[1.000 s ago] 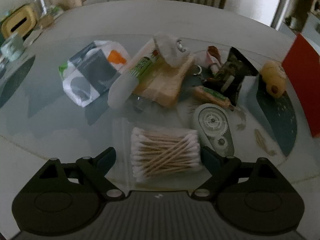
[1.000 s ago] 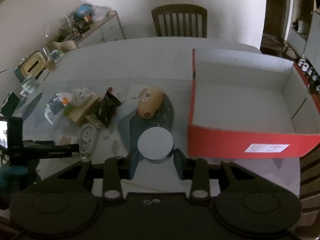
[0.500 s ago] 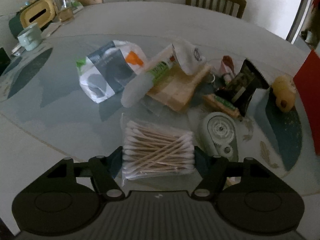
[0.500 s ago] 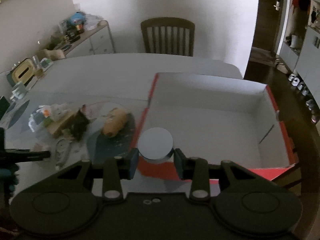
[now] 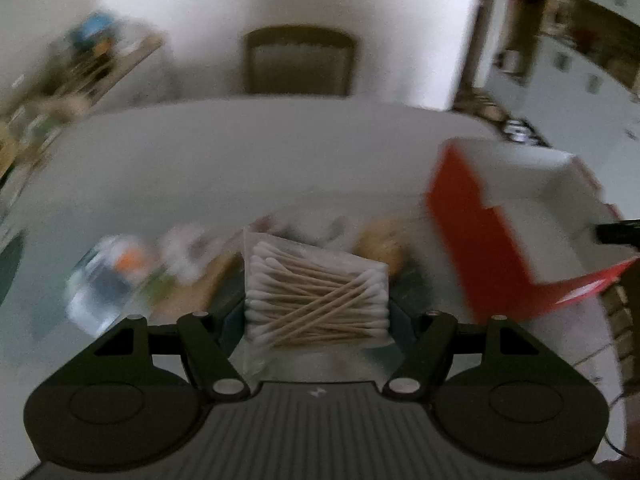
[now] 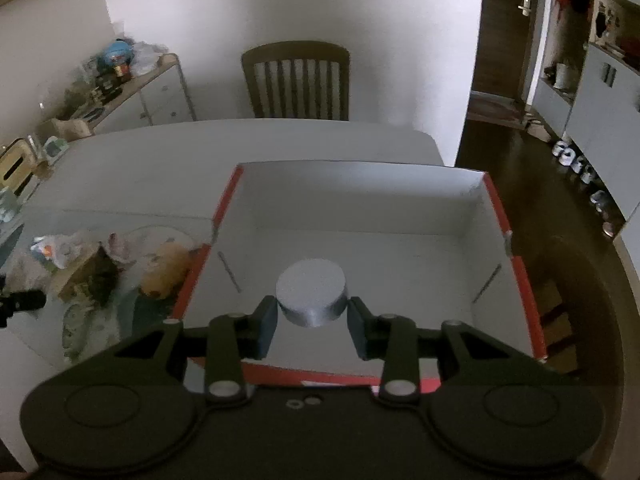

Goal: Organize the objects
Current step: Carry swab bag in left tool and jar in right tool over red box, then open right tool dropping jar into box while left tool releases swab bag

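Note:
A clear bag of cotton swabs [image 5: 316, 296] hangs in the air above the blurred table, and my left gripper [image 5: 318, 320] is shut on its two sides. My right gripper [image 6: 312, 320] is shut on a round grey-white tin [image 6: 312, 298]. It holds the tin over the white inside of the open red box [image 6: 516, 280], near the box's front wall. In the left wrist view the red box [image 5: 480, 248] stands to the right of the bag. A pile of small items [image 6: 84, 272] and a tan plush toy [image 6: 164, 272] lie on the table left of the box.
The white table [image 6: 160, 160] has a glass top under the pile. A wooden chair [image 6: 296, 80] stands at the far side. A cluttered sideboard [image 6: 132, 88] is at the back left. Dark floor [image 6: 520, 152] lies beyond the table's right edge.
My left gripper closed on the cotton swab bag and lifted it off the table, swinging toward the red box. My right gripper carried the tin rightward, from in front of the box to over its inside.

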Demonstrator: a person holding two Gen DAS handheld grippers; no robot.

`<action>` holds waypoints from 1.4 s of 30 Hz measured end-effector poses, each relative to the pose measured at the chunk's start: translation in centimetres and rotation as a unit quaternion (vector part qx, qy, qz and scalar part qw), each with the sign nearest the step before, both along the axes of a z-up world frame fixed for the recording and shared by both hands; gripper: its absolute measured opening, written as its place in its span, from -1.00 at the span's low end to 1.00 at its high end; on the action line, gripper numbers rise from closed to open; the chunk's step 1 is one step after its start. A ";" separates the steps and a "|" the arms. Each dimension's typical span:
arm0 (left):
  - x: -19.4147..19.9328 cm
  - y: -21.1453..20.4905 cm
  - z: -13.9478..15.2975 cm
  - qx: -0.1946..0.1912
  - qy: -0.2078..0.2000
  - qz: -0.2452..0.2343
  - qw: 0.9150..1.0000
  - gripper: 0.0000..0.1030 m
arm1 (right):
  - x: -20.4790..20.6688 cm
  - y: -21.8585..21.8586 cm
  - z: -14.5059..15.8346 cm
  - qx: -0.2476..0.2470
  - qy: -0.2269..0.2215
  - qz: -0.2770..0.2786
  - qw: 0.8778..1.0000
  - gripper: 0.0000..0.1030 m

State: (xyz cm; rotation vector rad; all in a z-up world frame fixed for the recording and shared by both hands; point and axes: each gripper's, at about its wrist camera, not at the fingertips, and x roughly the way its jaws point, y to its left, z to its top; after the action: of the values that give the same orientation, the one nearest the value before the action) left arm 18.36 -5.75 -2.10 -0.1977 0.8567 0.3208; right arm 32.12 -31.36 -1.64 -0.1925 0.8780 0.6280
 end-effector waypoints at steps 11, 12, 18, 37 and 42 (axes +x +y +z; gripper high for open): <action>11.3 -8.7 0.8 -0.001 -0.004 -0.152 0.988 0.39 | 2.8 -2.0 -2.3 -0.020 0.012 -0.033 0.999 -0.34; 12.3 -9.2 0.8 -0.006 -0.001 -0.159 0.987 0.39 | 3.0 -2.1 -2.4 -0.020 0.013 -0.034 0.999 -0.34; 18.1 -12.6 -0.9 -0.014 0.038 -0.209 0.977 0.39 | 3.9 -2.9 -3.4 -0.023 0.019 -0.043 0.999 -0.28; 23.4 -16.2 -8.6 0.001 0.160 -0.244 0.957 0.42 | 4.1 -4.6 -4.1 -0.015 0.032 -0.043 0.998 -0.16; 23.1 -15.8 -8.2 -0.015 0.150 -0.241 0.959 0.61 | 3.9 -4.8 -3.9 -0.012 0.032 -0.042 0.999 -0.09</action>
State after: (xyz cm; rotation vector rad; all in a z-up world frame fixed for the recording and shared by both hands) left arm 41.50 -21.57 -10.30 0.0372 1.1773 -0.1247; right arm 35.98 -36.12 -5.50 -0.1563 0.9503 0.5475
